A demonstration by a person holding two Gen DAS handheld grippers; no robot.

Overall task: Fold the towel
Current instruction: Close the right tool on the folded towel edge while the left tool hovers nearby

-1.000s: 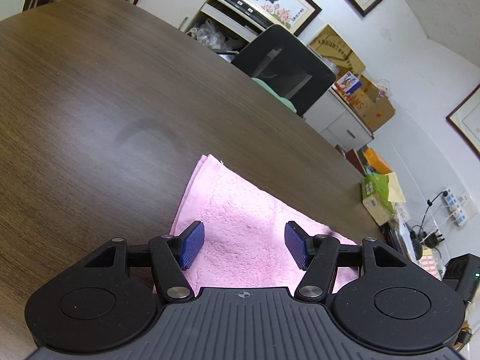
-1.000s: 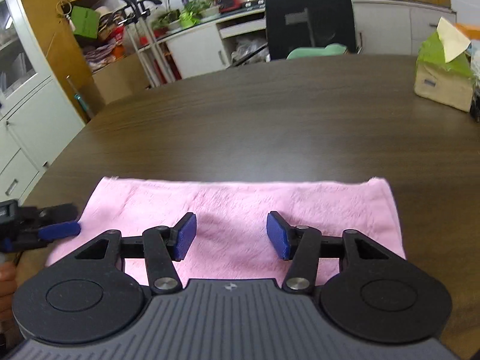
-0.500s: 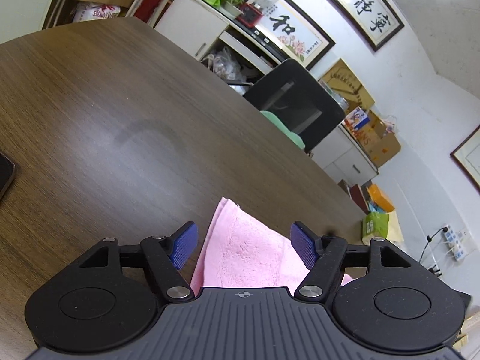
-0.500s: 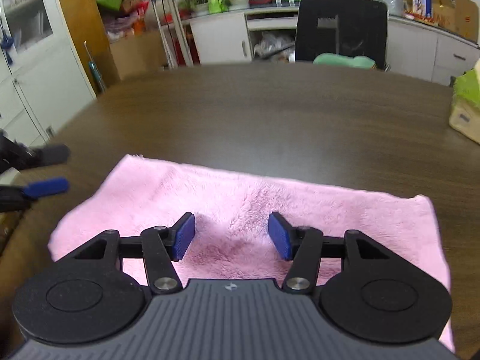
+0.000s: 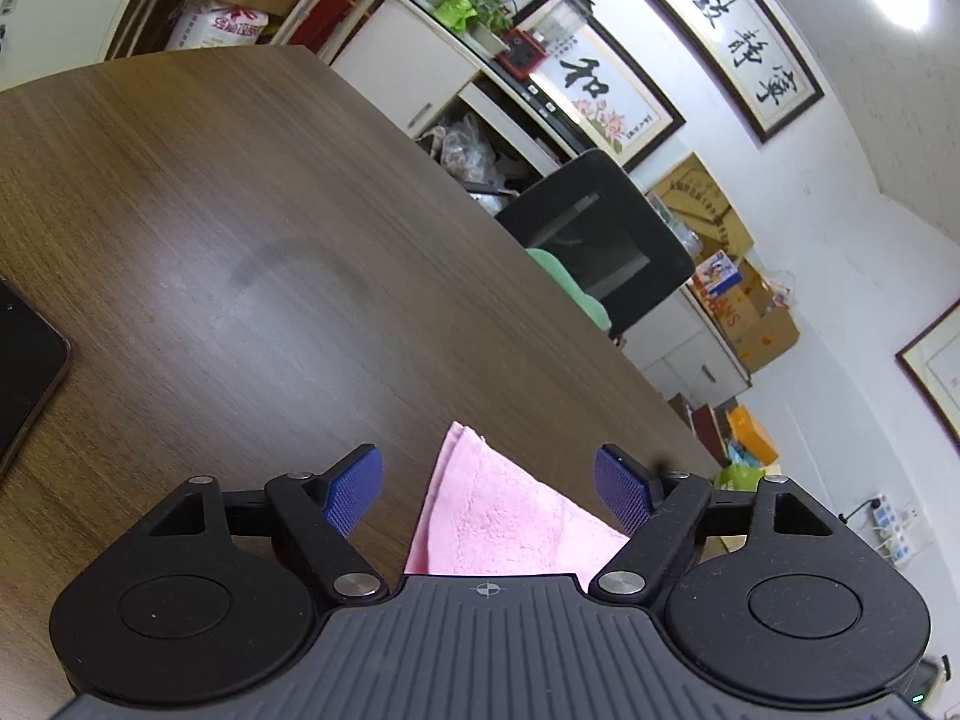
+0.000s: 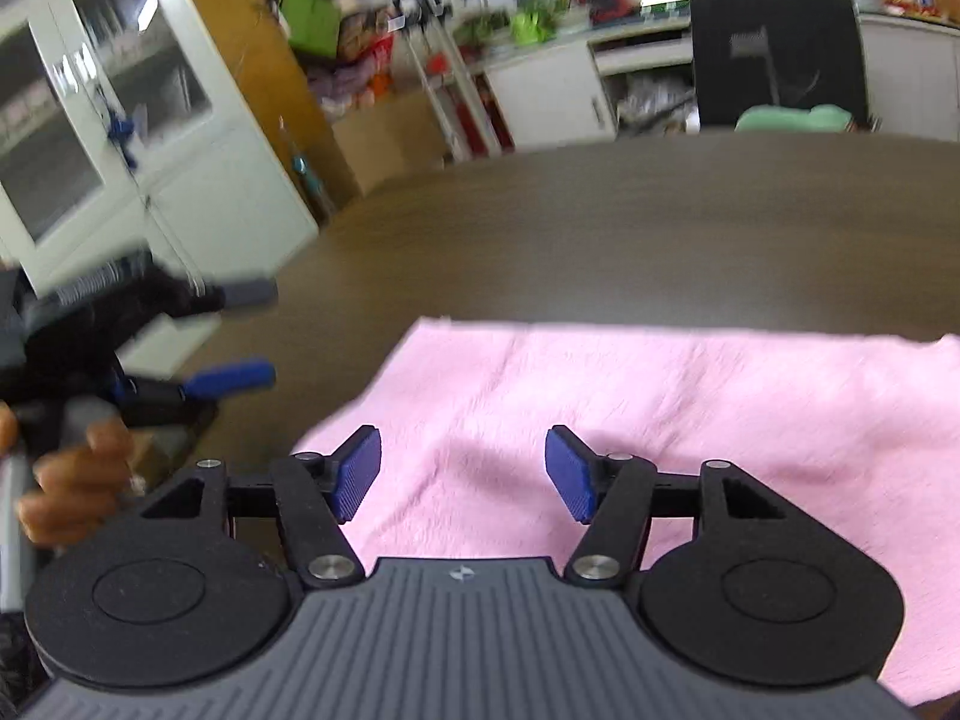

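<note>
A pink towel [image 6: 690,408] lies flat on the dark wooden table [image 6: 600,240]. My right gripper [image 6: 462,474] hovers over the towel's near left part, open, nothing between its blue pads. In the left wrist view only a corner of the pink towel [image 5: 498,516] shows between the fingers. My left gripper [image 5: 489,489] is open and empty, raised above the table off the towel's left end. The right wrist view also catches the left gripper [image 6: 198,354] at far left, held by a person's hand [image 6: 72,480]. That view is motion-blurred.
A black phone [image 5: 24,366] lies on the table at the left edge of the left wrist view. A black office chair [image 5: 594,240] stands at the table's far side. White cabinets [image 6: 108,138], shelves with plants and cardboard boxes line the walls.
Both grippers have pulled back and lifted away from the towel. The left one moved left until only a corner of the towel shows; the right one swung left, its view now blurred.
</note>
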